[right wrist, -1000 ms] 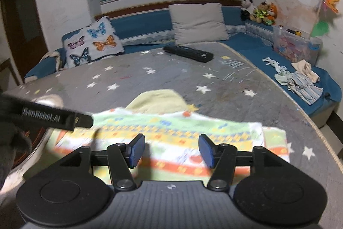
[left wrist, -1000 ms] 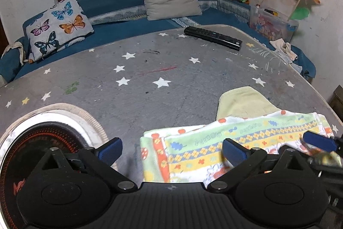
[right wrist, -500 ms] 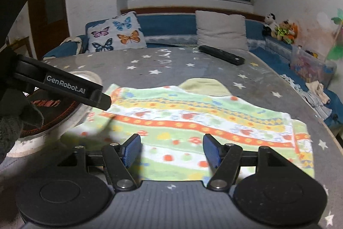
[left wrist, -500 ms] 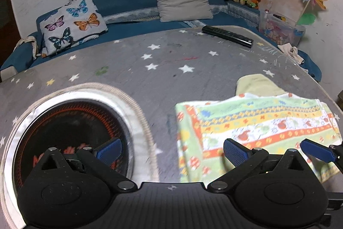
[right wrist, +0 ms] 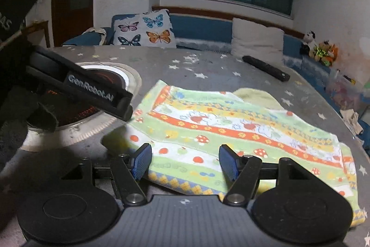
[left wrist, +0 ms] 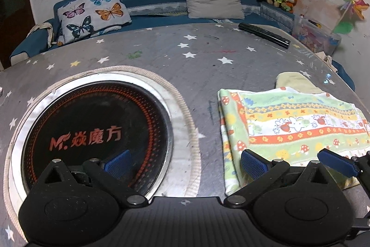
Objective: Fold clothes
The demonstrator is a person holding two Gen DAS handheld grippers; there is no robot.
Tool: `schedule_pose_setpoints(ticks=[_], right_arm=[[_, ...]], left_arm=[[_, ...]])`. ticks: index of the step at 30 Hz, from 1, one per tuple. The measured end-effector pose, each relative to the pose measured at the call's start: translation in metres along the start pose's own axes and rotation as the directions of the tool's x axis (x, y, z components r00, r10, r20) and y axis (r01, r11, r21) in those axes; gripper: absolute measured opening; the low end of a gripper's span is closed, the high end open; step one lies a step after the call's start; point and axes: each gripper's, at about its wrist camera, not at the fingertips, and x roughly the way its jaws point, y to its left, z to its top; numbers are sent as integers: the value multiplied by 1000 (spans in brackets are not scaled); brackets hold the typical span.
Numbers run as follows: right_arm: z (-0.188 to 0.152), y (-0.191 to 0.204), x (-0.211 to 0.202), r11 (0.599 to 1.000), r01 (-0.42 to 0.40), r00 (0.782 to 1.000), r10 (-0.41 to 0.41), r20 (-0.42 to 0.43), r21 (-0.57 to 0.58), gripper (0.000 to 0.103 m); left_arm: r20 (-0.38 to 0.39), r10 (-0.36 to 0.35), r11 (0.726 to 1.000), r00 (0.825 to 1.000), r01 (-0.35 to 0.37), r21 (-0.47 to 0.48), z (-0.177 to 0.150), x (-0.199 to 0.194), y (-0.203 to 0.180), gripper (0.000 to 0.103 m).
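A colourful striped cloth [left wrist: 296, 126] with mushroom and rabbit prints lies flat and folded on the grey star-patterned table; it also shows in the right wrist view [right wrist: 231, 131]. A pale yellow-green piece [left wrist: 293, 82] pokes out from under its far edge. My left gripper [left wrist: 185, 164] is open and empty, above the table left of the cloth. My right gripper [right wrist: 185, 160] is open and empty, over the cloth's near edge. The left gripper's body [right wrist: 92, 94] shows at the left of the right wrist view.
A round black induction hob [left wrist: 97, 131] is set into the table [left wrist: 185, 75] at the left. A black remote [left wrist: 263, 35] lies at the far right. A blue sofa with a butterfly cushion [left wrist: 92, 13] and a beige pillow [left wrist: 214, 0] stands behind the table.
Both grippers have pulled back and up from the cloth. The left gripper has moved left, so the hob now fills its view. The cloth lies still.
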Motion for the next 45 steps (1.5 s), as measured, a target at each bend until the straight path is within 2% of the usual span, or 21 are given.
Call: schedule_pose_setpoints(ticks=[5, 10, 22, 29, 33, 45], right_arm=[[3, 11, 2, 999, -46, 999, 46, 10, 11, 66], [4, 22, 7, 999, -39, 999, 39, 10, -21, 66], [2, 16, -6, 998, -65, 998, 65, 13, 18, 66], [-5, 7, -21, 998, -35, 999, 35, 3, 57, 67], [-11, 2, -29, 997, -15, 1000, 15, -2, 78, 73], [-37, -15, -53, 986, 59, 998, -55, -33, 153, 84]], left_arm=[[15, 10, 1000, 1000, -10, -27, -2, -7, 7, 103], [20, 19, 999, 1000, -18, -48, -4, -12, 14, 103], [53, 4, 999, 999, -2, -34, -14, -25, 8, 103], [71, -9, 1000, 997, 10, -15, -22, -35, 3, 103], [71, -22, 1000, 997, 22, -6, -29, -40, -1, 103], [84, -50, 998, 995, 48, 31, -46, -56, -10, 103]])
